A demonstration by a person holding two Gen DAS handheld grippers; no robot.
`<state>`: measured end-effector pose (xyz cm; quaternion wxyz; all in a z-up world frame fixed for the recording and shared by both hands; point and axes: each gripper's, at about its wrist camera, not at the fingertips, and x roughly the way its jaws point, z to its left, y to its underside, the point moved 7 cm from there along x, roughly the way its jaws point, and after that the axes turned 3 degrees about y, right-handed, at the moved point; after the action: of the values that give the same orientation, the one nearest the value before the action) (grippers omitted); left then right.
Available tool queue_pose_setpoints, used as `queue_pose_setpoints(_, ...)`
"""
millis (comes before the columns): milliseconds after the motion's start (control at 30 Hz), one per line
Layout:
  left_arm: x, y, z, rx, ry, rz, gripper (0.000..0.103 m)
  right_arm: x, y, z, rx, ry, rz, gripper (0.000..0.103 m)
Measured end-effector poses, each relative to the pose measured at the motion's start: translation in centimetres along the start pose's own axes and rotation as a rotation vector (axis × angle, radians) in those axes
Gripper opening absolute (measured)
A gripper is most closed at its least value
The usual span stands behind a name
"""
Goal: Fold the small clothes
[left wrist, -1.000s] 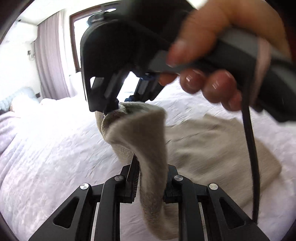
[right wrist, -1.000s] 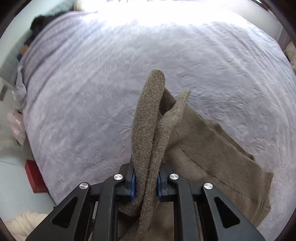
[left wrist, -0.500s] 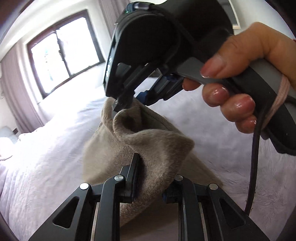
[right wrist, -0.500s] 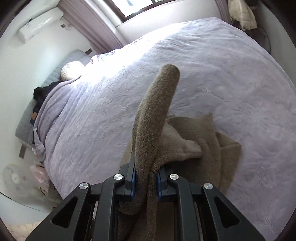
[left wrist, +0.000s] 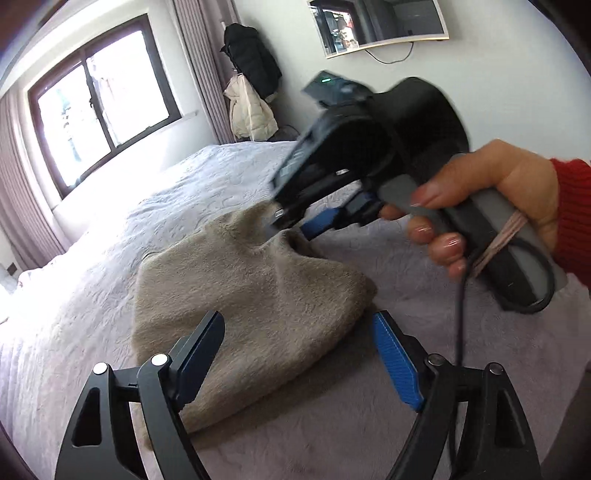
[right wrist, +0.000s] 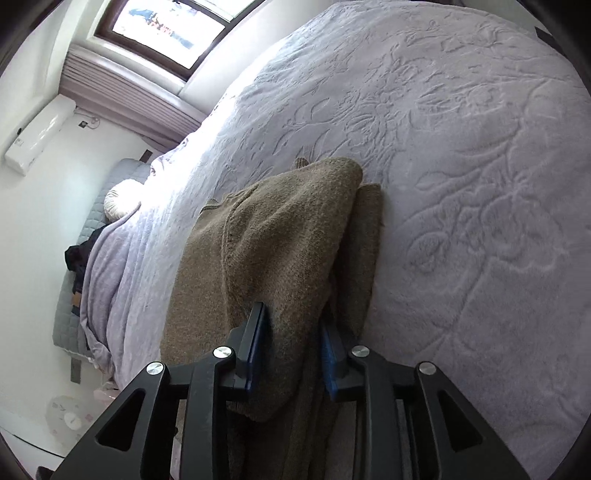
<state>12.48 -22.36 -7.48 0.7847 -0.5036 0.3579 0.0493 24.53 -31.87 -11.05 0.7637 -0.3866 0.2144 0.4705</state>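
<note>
A small brown-grey knitted garment (left wrist: 258,295) lies folded over on the lilac bedspread (left wrist: 110,258). My left gripper (left wrist: 299,347) is open, its blue pads apart on either side of the garment's near edge. In the left wrist view, my right gripper (left wrist: 291,225), held by a hand in a red sleeve, is at the garment's far edge, with cloth between its fingers. In the right wrist view the right gripper (right wrist: 293,332) has its jaws partly apart with the garment's (right wrist: 288,236) fold between the pads.
The bedspread (right wrist: 461,184) stretches widely around the garment. A window (left wrist: 96,110), curtains, hanging coats (left wrist: 251,96) and a wall mirror (left wrist: 376,26) stand beyond the bed. A pillow (right wrist: 118,199) and dark clothes (right wrist: 79,258) lie at the bed's head.
Both grippers brought the raised fold down onto the bed. My left gripper opened and let go of the garment. The right gripper's jaws have widened around the cloth.
</note>
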Motion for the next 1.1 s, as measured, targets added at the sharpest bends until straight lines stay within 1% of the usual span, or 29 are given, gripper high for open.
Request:
queue_pose_setpoints(67, -1.1, 0.3, 1.7, -0.029, -0.017, -0.004, 0.083, -2.0, 0.8, 0.2, -0.009, 0.011, -0.021, 0.041)
queue_pose_setpoints(100, -1.6, 0.5, 2.9, -0.051, -0.024, -0.004, 0.083, -2.9, 1.3, 0.5, -0.017, 0.003, -0.034, 0.042)
queue_pose_setpoints(133, -1.9, 0.8, 4.3, -0.085, -0.031, -0.003, 0.083, -4.0, 2.1, 0.8, -0.024, -0.019, -0.046, 0.042)
queue_pose_setpoints(167, -2.1, 1.3, 6.0, -0.120, -0.038, 0.001, 0.083, -4.7, 2.9, 1.3, -0.029, -0.048, -0.045, 0.044)
queue_pose_setpoints(200, -2.1, 1.4, 7.5, -0.161, -0.042, 0.008, 0.083, -5.0, 3.9, 1.8, -0.035, -0.081, -0.028, 0.048)
queue_pose_setpoints(267, -1.6, 2.2, 10.7, -0.248, -0.057, 0.040, 0.083, -4.9, 5.9, 2.4, -0.042, -0.123, 0.016, 0.052)
queue_pose_setpoints(300, -1.2, 2.6, 12.3, -0.297, -0.074, 0.067, 0.083, -4.6, 6.7, 2.6, -0.051, -0.120, 0.027, 0.052)
queue_pose_setpoints(333, -0.4, 3.4, 13.0, -0.333, -0.086, 0.087, 0.083, -4.1, 7.5, 2.9, -0.072, -0.109, 0.038, 0.052)
queue_pose_setpoints(367, -0.1, 3.6, 14.2, -0.370, -0.096, 0.104, 0.083, -3.6, 8.1, 3.3, -0.093, -0.096, 0.041, 0.043)
queue_pose_setpoints(400, 0.4, 3.5, 14.8, -0.394, -0.102, 0.113, 0.083, -3.1, 8.7, 3.8, -0.104, -0.082, 0.048, 0.010)
queue_pose_setpoints(433, 0.8, 3.6, 15.4, -0.409, -0.102, 0.120, 0.083, -2.9, 9.3, 4.1, -0.100, -0.072, 0.055, 0.006)
queue_pose_setpoints(467, 1.3, 3.9, 15.8, -0.401, -0.101, 0.137, 0.083, -3.0, 9.5, 4.3, -0.097, -0.074, 0.051, 0.006)
queue_pose_setpoints(500, 2.1, 4.1, 15.2, -0.380, -0.108, 0.165, 0.083, -3.3, 9.7, 4.5, -0.101, -0.078, 0.040, 0.006)
queue_pose_setpoints(533, 3.0, 4.7, 15.3, -0.358, -0.131, 0.199, 0.083, -3.6, 10.0, 4.4, -0.101, -0.068, 0.024, 0.006)
queue_pose_setpoints(600, 3.6, 6.5, 15.4, -0.330, -0.149, 0.247, 0.083, -3.9, 10.5, 2.8, -0.088, -0.015, 0.017, 0.006)
queue_pose_setpoints(633, 4.0, 7.6, 15.3, -0.330, -0.132, 0.261, 0.083, -3.5, 10.9, 1.6, -0.082, 0.031, 0.024, 0.006)
queue_pose_setpoints(667, 4.5, 8.4, 15.5, -0.340, -0.113, 0.271, 0.083, -2.9, 11.5, 0.4, -0.063, 0.043, 0.037, 0.006)
queue_pose_setpoints(700, 4.7, 8.9, 15.0, -0.352, -0.105, 0.278, 0.083, -2.6, 12.0, -0.3, -0.032, 0.018, 0.041, 0.006)
queue_pose_setpoints(767, 4.7, 9.3, 14.6, -0.351, -0.116, 0.266, 0.084, -2.6, 12.2, -1.0, 0.004, -0.022, 0.017, 0.006)
queue_pose_setpoints(800, 4.5, 9.3, 14.5, -0.341, -0.126, 0.261, 0.084, -2.7, 12.2, -0.9, 0.004, -0.024, 0.007, 0.006)
queue_pose_setpoints(900, 4.0, 9.1, 14.1, -0.343, -0.123, 0.266, 0.084, -2.6, 12.3, -0.2, -0.029, 0.018, -0.003, 0.006)
queue_pose_setpoints(1000, 3.5, 9.5, 14.3, -0.396, -0.092, 0.282, 0.084, -2.6, 12.3, 0.4, -0.023, 0.029, -0.010, 0.006)
queue_pose_setpoints(1100, 2.9, 9.3, 14.8, -0.432, -0.053, 0.305, 0.084, -3.0, 12.6, 0.7, -0.002, 0.017, -0.022, 0.007)
